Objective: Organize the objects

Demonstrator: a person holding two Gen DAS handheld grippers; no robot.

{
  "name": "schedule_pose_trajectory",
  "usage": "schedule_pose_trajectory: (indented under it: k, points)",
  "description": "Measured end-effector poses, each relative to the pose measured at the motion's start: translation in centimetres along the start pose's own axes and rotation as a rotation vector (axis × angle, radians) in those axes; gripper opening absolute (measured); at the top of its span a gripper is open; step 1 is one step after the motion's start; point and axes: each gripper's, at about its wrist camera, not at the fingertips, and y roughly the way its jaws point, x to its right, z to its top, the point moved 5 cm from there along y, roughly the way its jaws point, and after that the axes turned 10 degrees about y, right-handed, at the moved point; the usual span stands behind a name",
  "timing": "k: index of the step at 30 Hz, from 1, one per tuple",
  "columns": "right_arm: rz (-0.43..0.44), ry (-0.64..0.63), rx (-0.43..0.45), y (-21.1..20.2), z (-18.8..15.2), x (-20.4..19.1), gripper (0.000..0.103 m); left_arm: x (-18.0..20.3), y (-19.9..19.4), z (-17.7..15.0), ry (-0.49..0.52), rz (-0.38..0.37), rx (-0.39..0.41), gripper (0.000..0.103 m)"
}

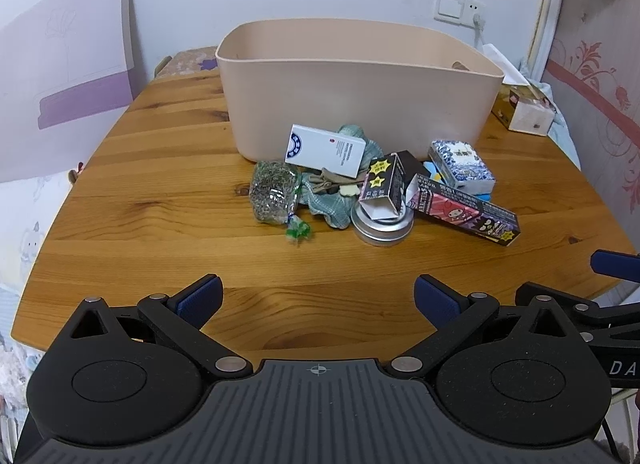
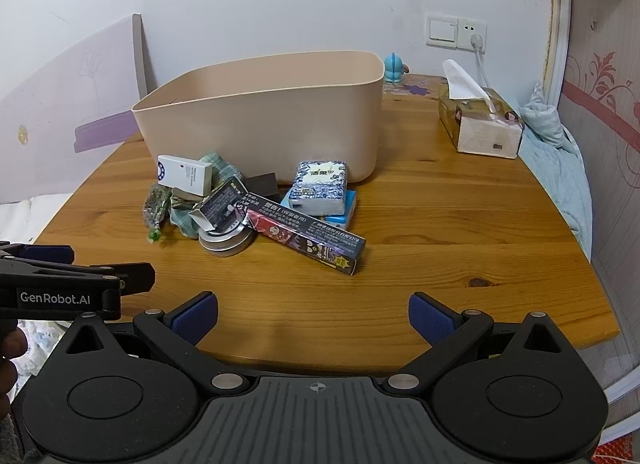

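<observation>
A beige plastic bin point(image 1: 360, 103) point(image 2: 260, 123) stands on the wooden table point(image 1: 160, 191) point(image 2: 460, 232). In front of it lies a heap: a white box point(image 1: 326, 149) point(image 2: 184, 175), a bag of dried herbs point(image 1: 274, 193) point(image 2: 154, 205), a green cloth point(image 1: 332, 207), a round metal tin point(image 1: 382, 227) point(image 2: 228, 242), a small dark carton point(image 1: 384, 183), a long cartoon-printed box point(image 1: 464, 209) point(image 2: 308, 238) and a blue-white tissue pack point(image 1: 460, 163) point(image 2: 320, 183). My left gripper point(image 1: 318, 300) and my right gripper point(image 2: 314, 316) both stand open near the front edge, nothing between their fingers.
A tissue box point(image 2: 480, 123) point(image 1: 524, 111) sits at the back right, a small blue figure point(image 2: 394, 67) behind the bin. A lilac board point(image 1: 68, 59) leans on the wall at left. A wall socket with a cable point(image 2: 474, 37) is behind. A hand point(image 2: 10, 348) shows at the left edge.
</observation>
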Motion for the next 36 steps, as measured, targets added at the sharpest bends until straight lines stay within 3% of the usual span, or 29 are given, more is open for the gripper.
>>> schedule_pose_trajectory:
  k: [25,36]
  points:
    - [-0.014,-0.006,0.002,1.9,0.8,0.6,0.103,-1.3,2.4,1.1,-0.05,-0.009,-0.026,0.103]
    - [-0.028,-0.024,-0.009,3.7,2.3,1.0,0.1,-2.1,3.8,3.0,-0.057,0.012,-0.01,0.103]
